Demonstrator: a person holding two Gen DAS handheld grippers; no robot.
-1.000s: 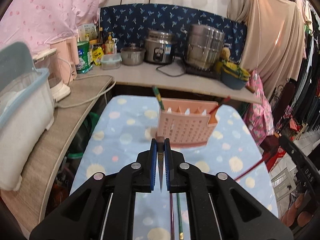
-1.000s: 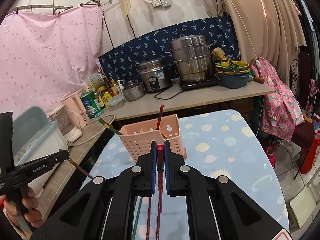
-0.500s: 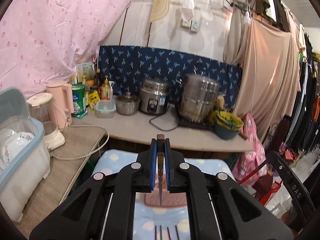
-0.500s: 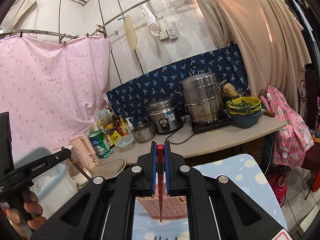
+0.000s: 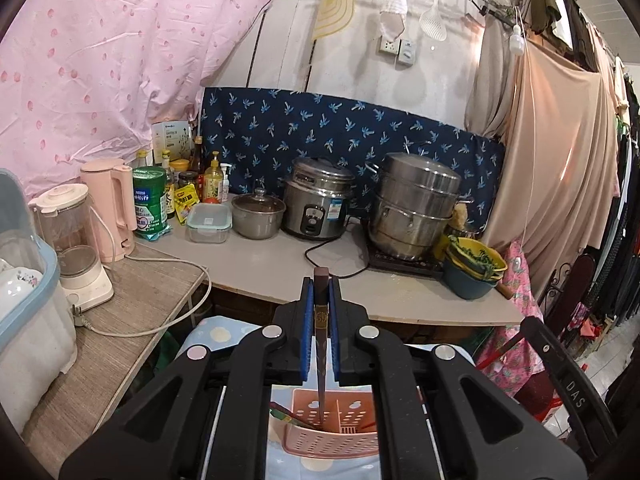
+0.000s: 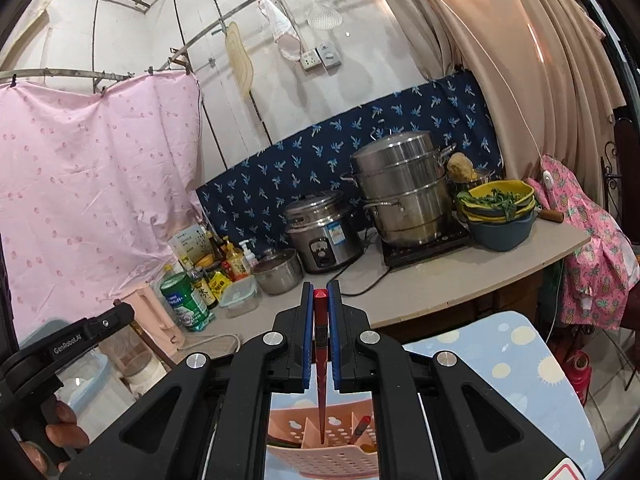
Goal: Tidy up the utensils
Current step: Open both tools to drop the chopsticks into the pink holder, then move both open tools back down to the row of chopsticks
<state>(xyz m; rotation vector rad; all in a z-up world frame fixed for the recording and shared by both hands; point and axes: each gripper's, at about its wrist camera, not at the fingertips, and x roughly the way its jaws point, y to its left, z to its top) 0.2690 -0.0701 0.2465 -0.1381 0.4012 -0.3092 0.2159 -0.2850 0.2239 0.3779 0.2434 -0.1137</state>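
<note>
My left gripper (image 5: 321,284) is shut on a dark brown chopstick (image 5: 320,360) that hangs down between the blue pads, its tip over the pink perforated utensil basket (image 5: 332,440). A green and a red chopstick lean inside that basket. In the right wrist view my right gripper (image 6: 321,292) is shut on a red chopstick (image 6: 321,380), whose tip points down over the same pink basket (image 6: 320,456), where another red chopstick (image 6: 360,426) leans in a compartment. The left gripper's black handle (image 6: 72,340), held by a hand (image 6: 64,432), shows at the lower left.
The basket stands on a blue table with pale dots (image 6: 520,368). Behind it a grey counter (image 5: 280,260) carries a rice cooker (image 5: 318,204), a steel steamer pot (image 5: 416,204), bowls (image 5: 476,268), jars and a pink kettle (image 5: 110,208). A dish rack (image 5: 24,300) sits at the left.
Both grippers rose and tilted up with their chopsticks. The basket slid from mid-frame to the bottom edge, and both chopstick tips now hang above it.
</note>
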